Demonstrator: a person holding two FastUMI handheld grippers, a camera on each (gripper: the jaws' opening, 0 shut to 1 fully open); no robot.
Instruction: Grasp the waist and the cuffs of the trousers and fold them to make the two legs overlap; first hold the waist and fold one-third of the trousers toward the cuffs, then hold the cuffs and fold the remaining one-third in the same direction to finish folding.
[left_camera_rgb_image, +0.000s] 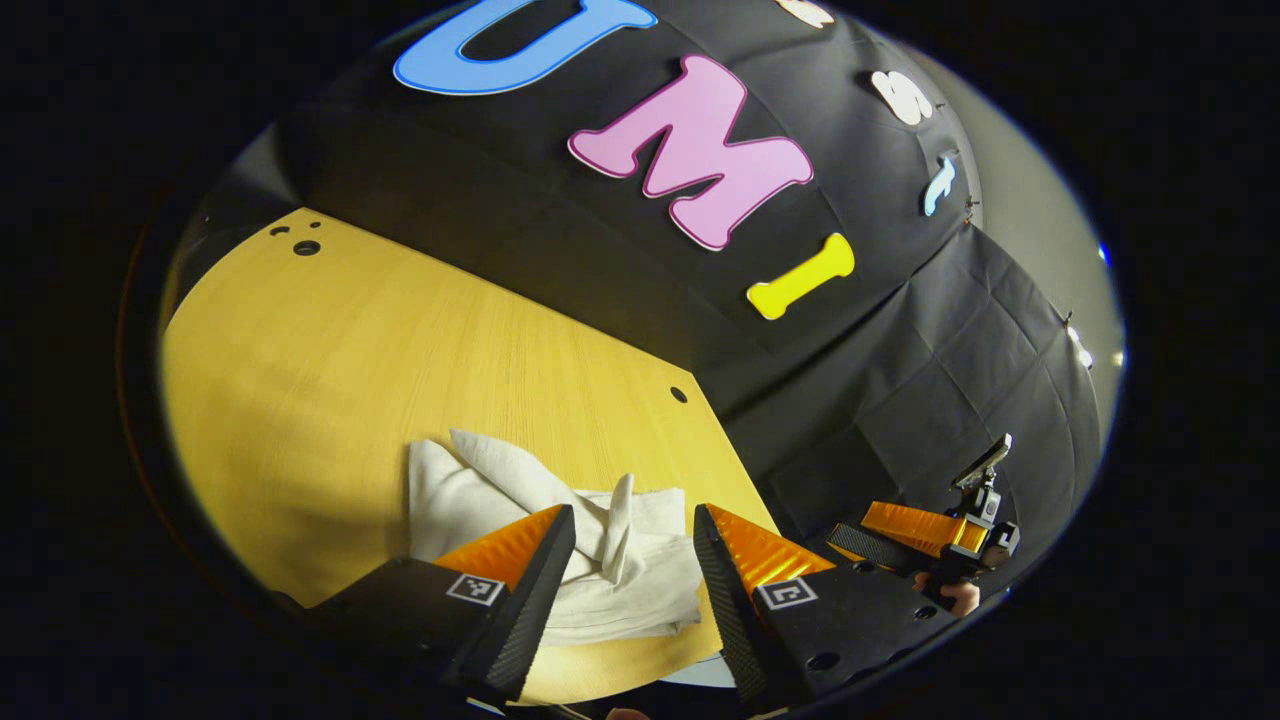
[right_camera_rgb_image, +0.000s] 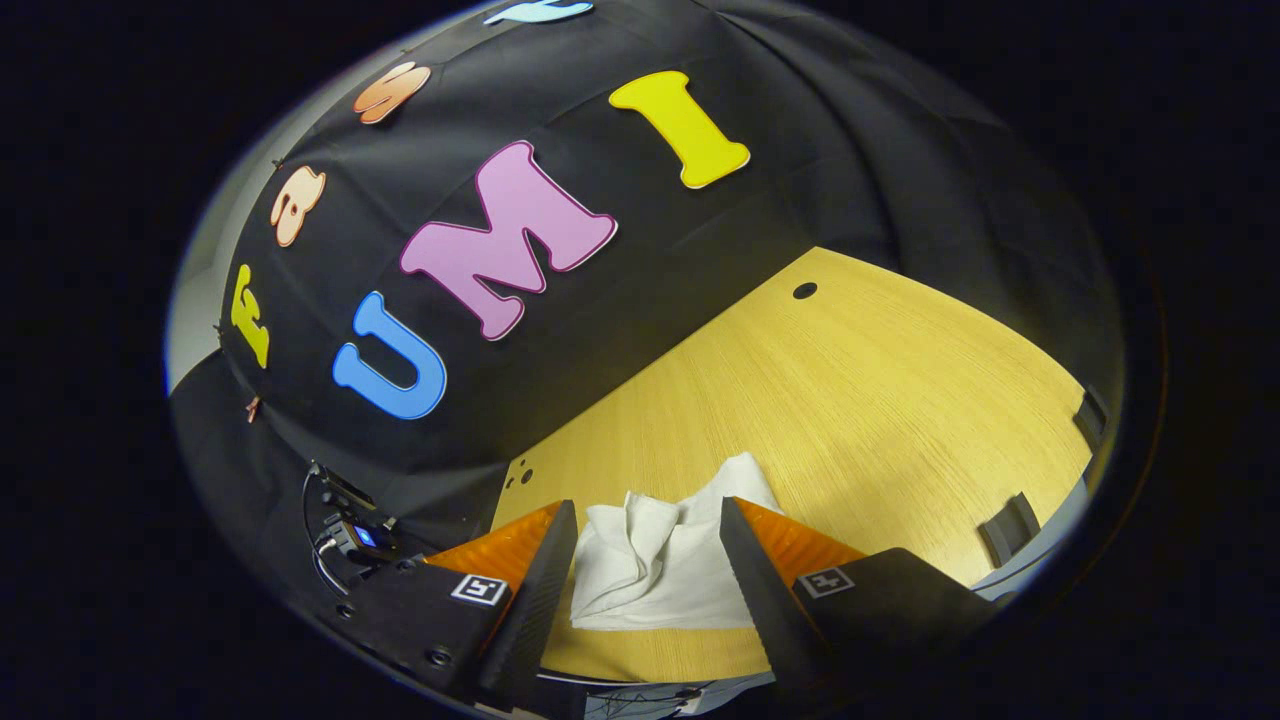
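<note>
In the left gripper view we see the left hand-held gripper (left_camera_rgb_image: 634, 545) with its jaws wide apart and nothing between them, raised above the worktop (left_camera_rgb_image: 330, 340). The trousers (left_camera_rgb_image: 600, 545), a pale cloth, lie bunched and creased on the worktop near its front edge, showing through the gap between the fingers (left_camera_rgb_image: 545, 570) without touching them. One fold of the cloth stands up in a narrow ridge near the middle of the heap, and a flatter flap spreads to the left. Off to the right, past the worktop's edge, we see the right hand-held gripper (left_camera_rgb_image: 905, 535) before the dark wall, with part of a hand (left_camera_rgb_image: 958, 596) below it. In the right gripper view the right hand-held gripper (right_camera_rgb_image: 646, 545) is likewise spread wide and holds nothing. The trousers (right_camera_rgb_image: 665, 560) lie rumpled on the worktop (right_camera_rgb_image: 860, 380) in the gap between its fingers (right_camera_rgb_image: 545, 570), apart from them. Two dark clips (right_camera_rgb_image: 1010, 528) sit at the worktop's right edge.
</note>
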